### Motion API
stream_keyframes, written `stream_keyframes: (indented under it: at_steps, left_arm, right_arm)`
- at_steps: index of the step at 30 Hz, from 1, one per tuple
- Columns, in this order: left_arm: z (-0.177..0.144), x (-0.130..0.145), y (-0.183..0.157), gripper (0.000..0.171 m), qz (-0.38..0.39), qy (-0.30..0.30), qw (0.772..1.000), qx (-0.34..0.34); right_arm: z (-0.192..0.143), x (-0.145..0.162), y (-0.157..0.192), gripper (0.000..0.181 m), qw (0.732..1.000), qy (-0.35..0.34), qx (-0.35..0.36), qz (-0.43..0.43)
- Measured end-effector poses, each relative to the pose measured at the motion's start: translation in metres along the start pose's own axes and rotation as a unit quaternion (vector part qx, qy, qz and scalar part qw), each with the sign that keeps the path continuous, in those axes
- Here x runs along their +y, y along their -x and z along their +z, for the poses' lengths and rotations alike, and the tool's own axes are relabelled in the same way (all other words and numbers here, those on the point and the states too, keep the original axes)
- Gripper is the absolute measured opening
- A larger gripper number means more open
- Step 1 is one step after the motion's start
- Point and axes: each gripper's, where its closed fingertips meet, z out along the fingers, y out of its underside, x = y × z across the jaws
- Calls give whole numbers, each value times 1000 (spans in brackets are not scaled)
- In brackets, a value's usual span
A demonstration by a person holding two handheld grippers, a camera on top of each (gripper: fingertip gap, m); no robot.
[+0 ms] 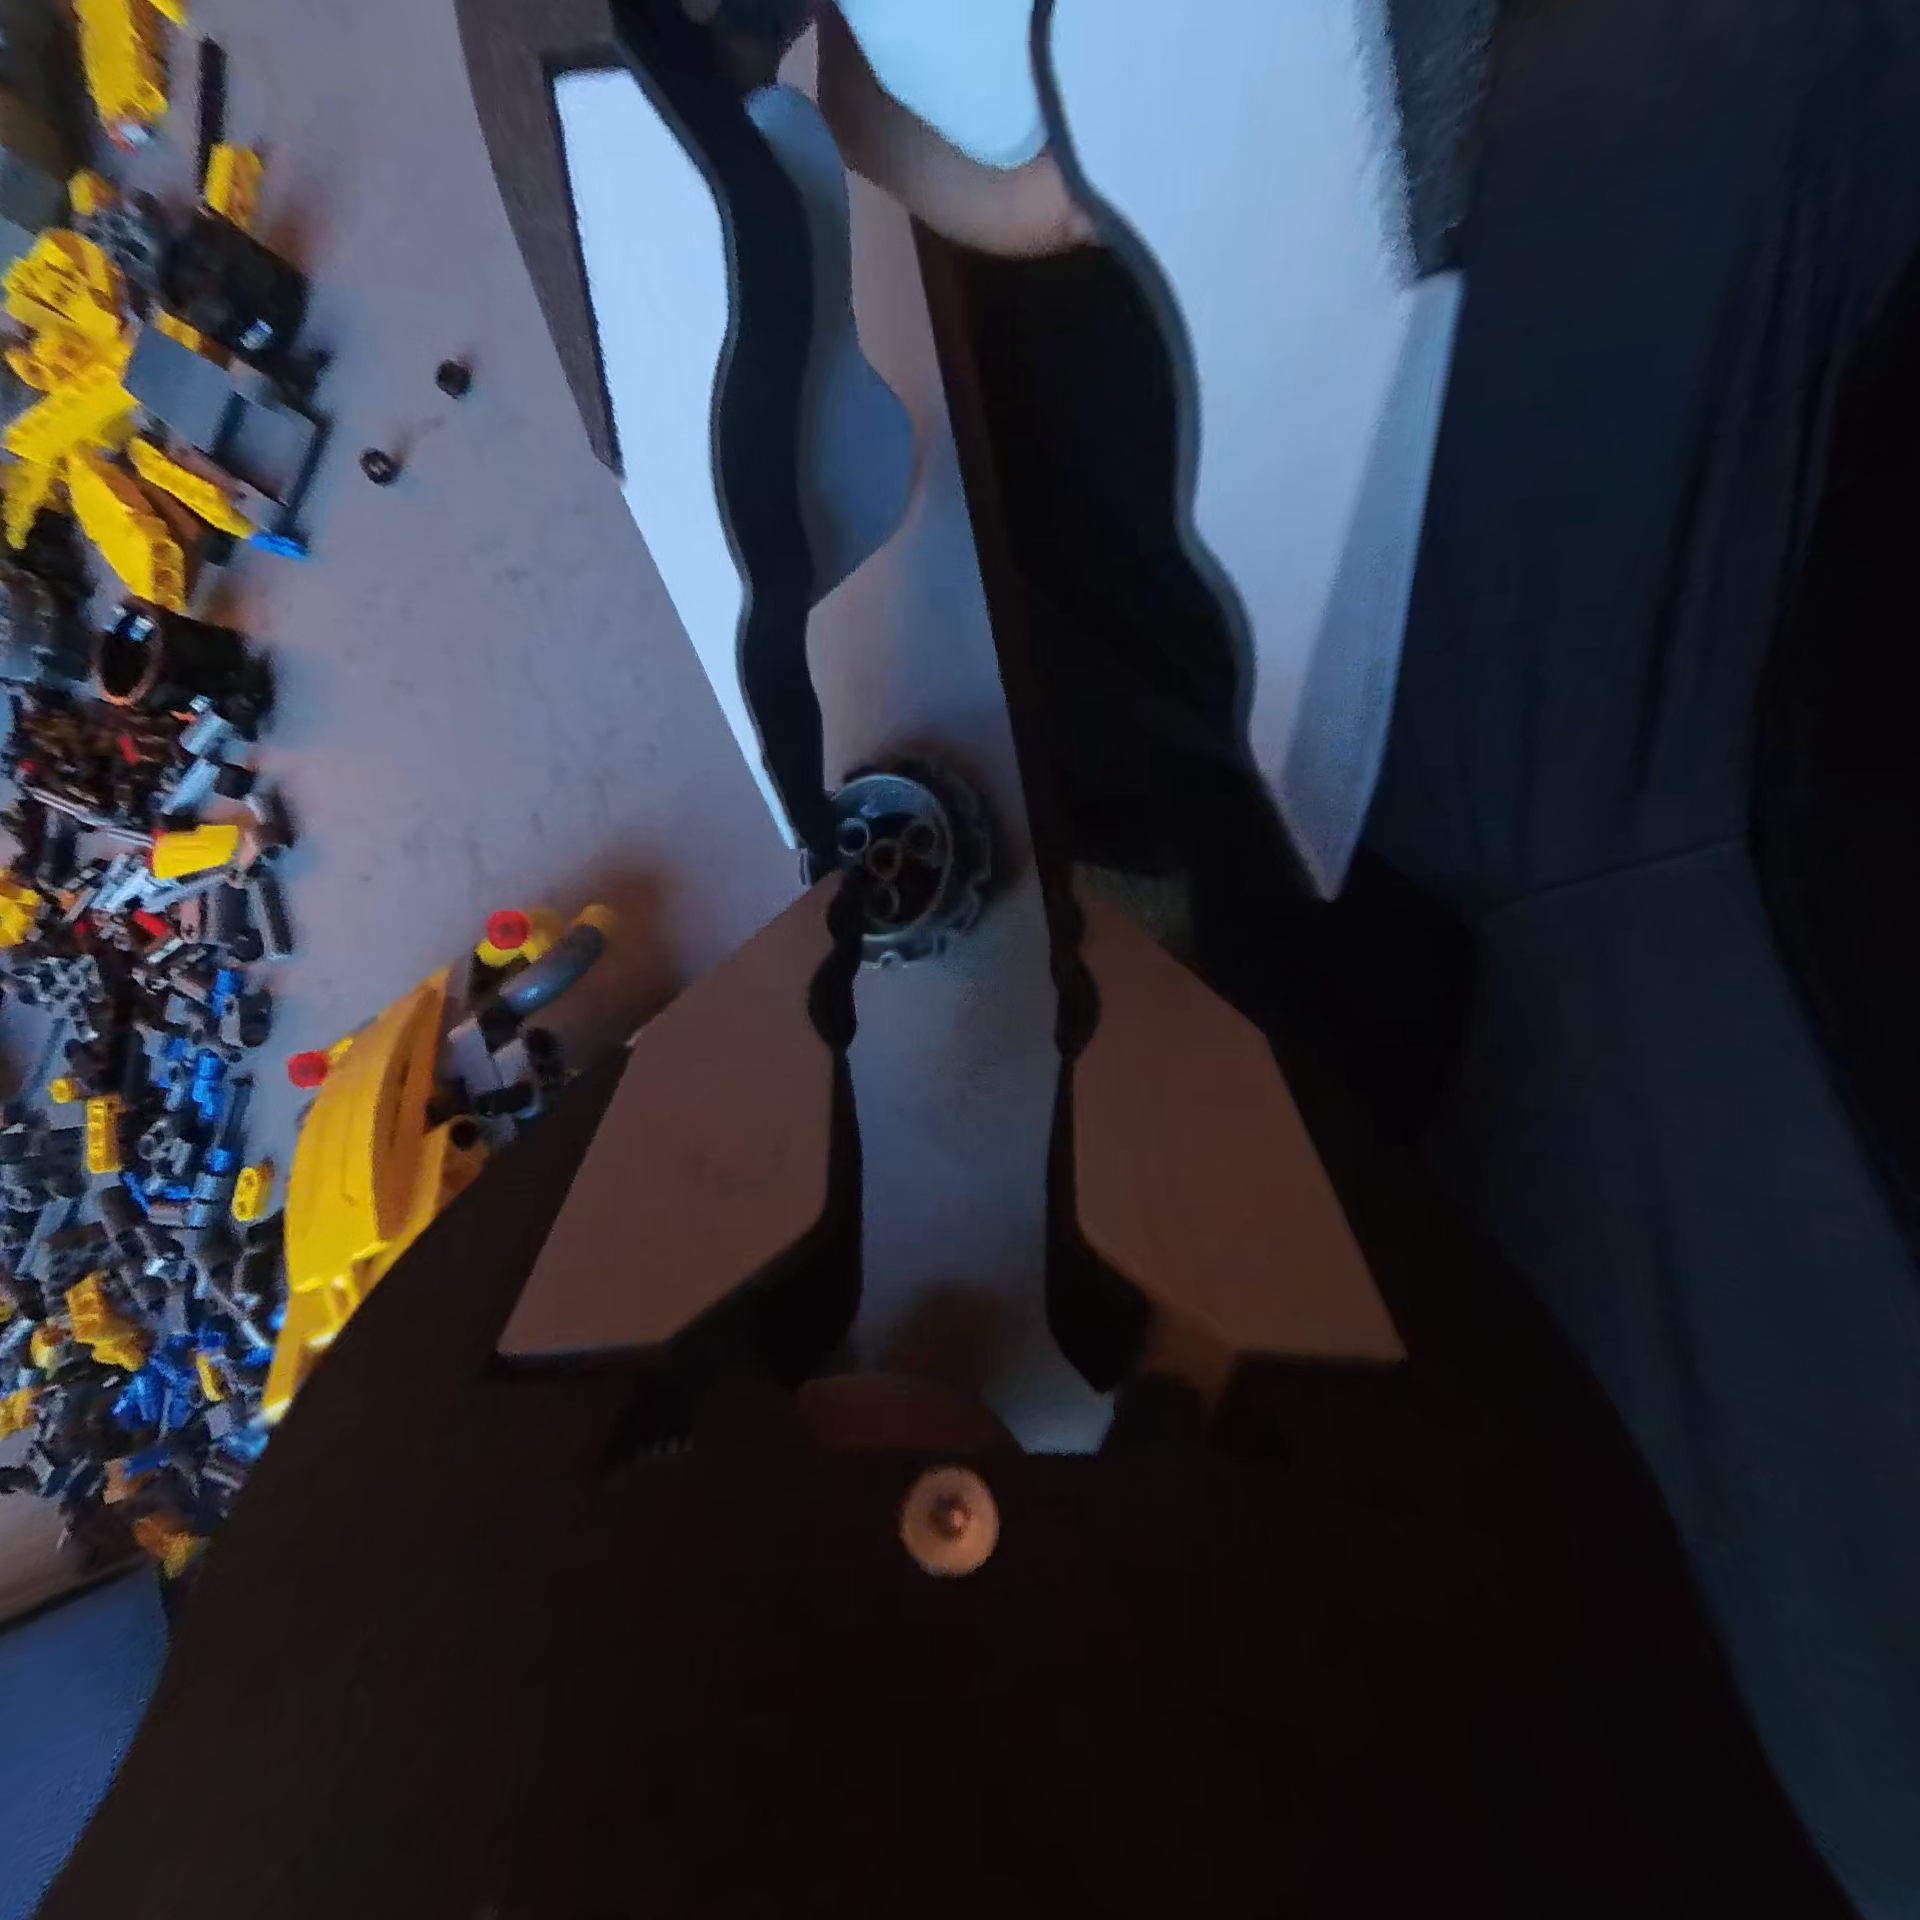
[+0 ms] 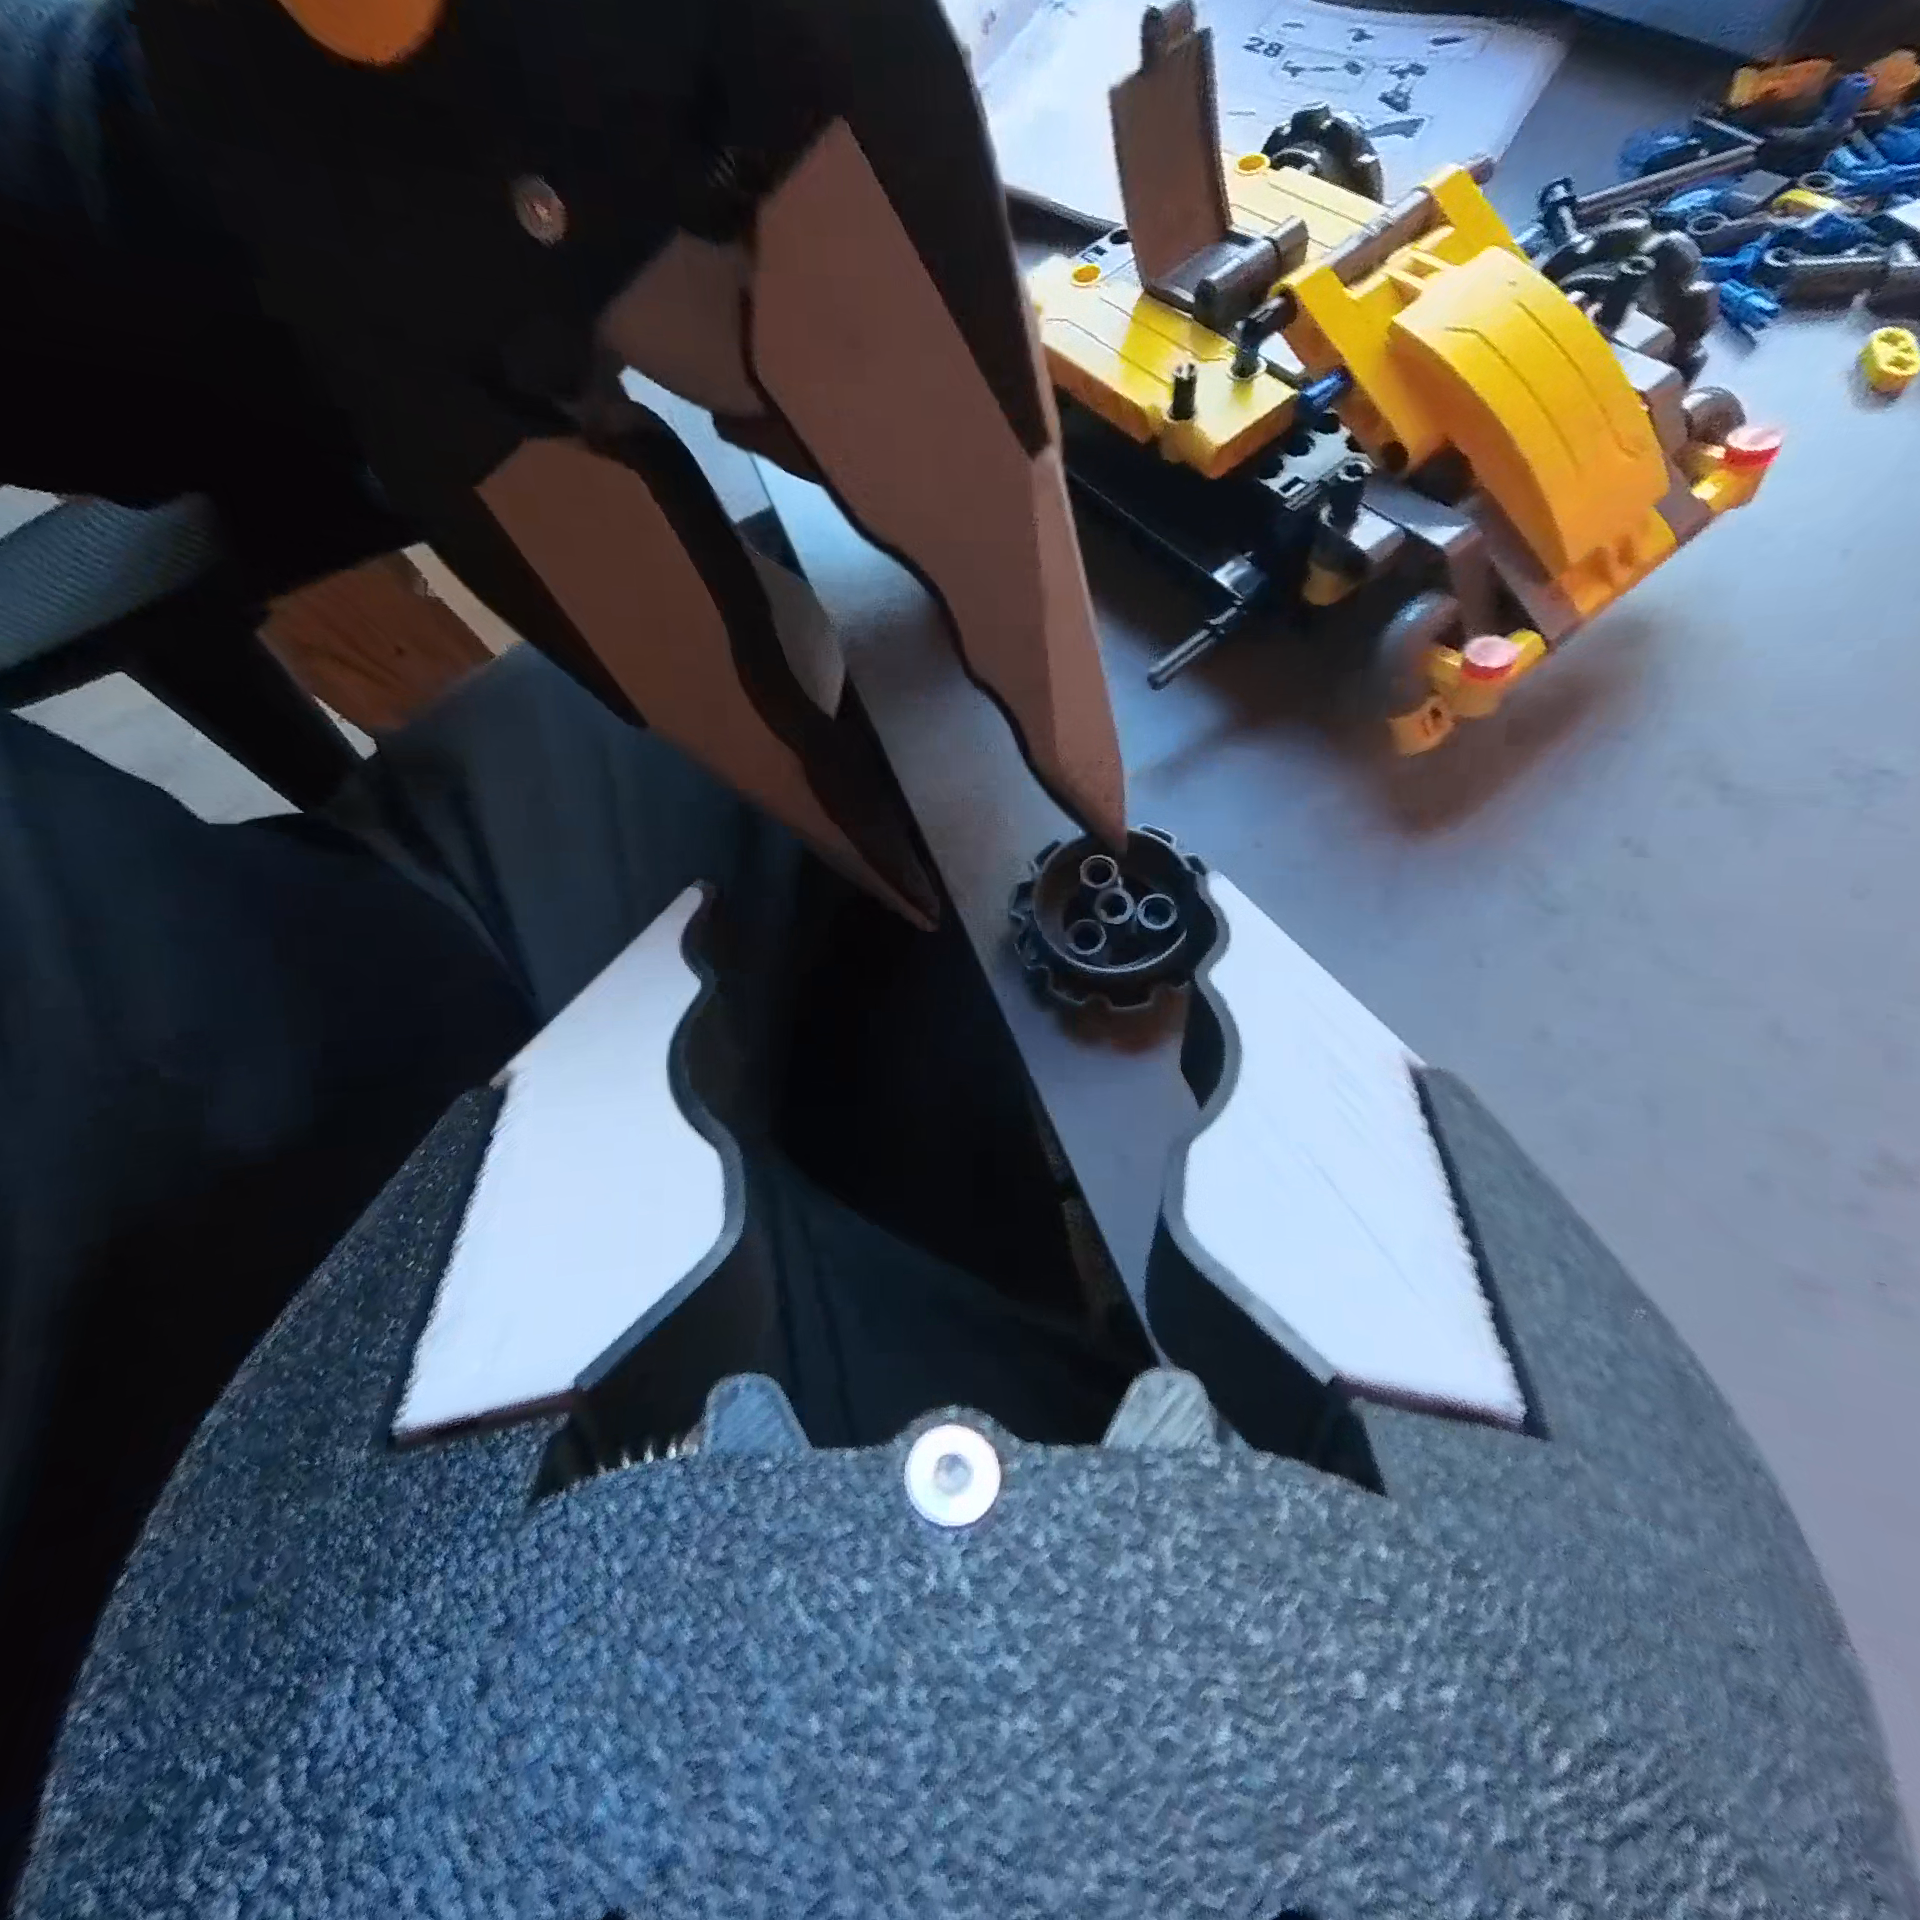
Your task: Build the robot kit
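Right wrist view: right gripper [image 2: 956, 925] spread open, black toothed wheel [image 2: 1112, 930] at its right fingertip on the table [image 2: 1507, 1039] edge. Left gripper [image 2: 1029, 868] open too, one tip touching the wheel rim. Beyond: yellow brick vehicle [image 2: 1403, 416], instruction sheet [image 2: 1351, 73] cut off at top. Left wrist view blurred; loose bricks pile [image 1: 135, 1091] hard to make out.

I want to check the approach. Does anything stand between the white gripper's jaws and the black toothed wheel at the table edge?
Nothing visible does. The black toothed wheel lies right beside one fingertip of the right gripper, whose jaws are open. The left gripper only touches the wheel's far rim with one fingertip.
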Motion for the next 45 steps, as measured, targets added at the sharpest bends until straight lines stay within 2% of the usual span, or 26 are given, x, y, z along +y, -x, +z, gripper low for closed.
stream_keyframes:
  at_steps: [4,5,7,8,12,15,18,21,22,27,31,37,41,45]
  left_arm:
    - [-1,0,-3,27,-3,9,1000,8]
    - [-2,-1,-5,21,-2,10,1000,14]
    - [-3,0,-6,20,3,16,1000,14]
    - [-3,0,-6,20,3,14,1000,15]
    - [-5,0,-5,20,-13,5,1000,27]
    - [-10,-5,-7,19,-27,-20,998,45]
    - [-20,-14,-8,18,-42,-55,995,66]
    - [-27,-17,-6,18,-51,-69,994,73]
    - [-28,-16,-6,18,-52,-71,993,75]
    - [-35,-19,-8,18,-46,-90,991,90]
    - [-39,-17,-8,18,-36,-95,991,91]
    - [-49,-22,-10,18,-48,-124,985,112]
    - [-53,-23,-8,18,-49,-136,983,110]
    - [-53,-19,2,26,-35,-119,990,66]
  right_arm:
    - [3,-1,6,89,1000,2,-9,-4]
    - [3,-1,6,88,1000,3,-10,-4]
    - [0,1,6,78,1000,6,-9,-9]
    - [-3,0,3,73,1000,5,-2,-14]
    - [-18,-2,-6,73,999,-6,24,-23]
    - [-25,5,-12,72,993,19,71,-91]
    - [-24,7,-9,54,969,51,126,-207]
    - [-27,-11,-3,25,930,32,184,-316]
    - [-27,-15,-1,22,919,30,194,-341]
    - [-26,-18,-1,29,890,58,223,-393]
    - [-22,-17,3,20,871,72,228,-428]
    - [-17,-20,2,27,850,86,246,-458]
    - [-19,-30,4,19,827,83,270,-486]
    - [-24,-37,7,17,835,67,269,-475]
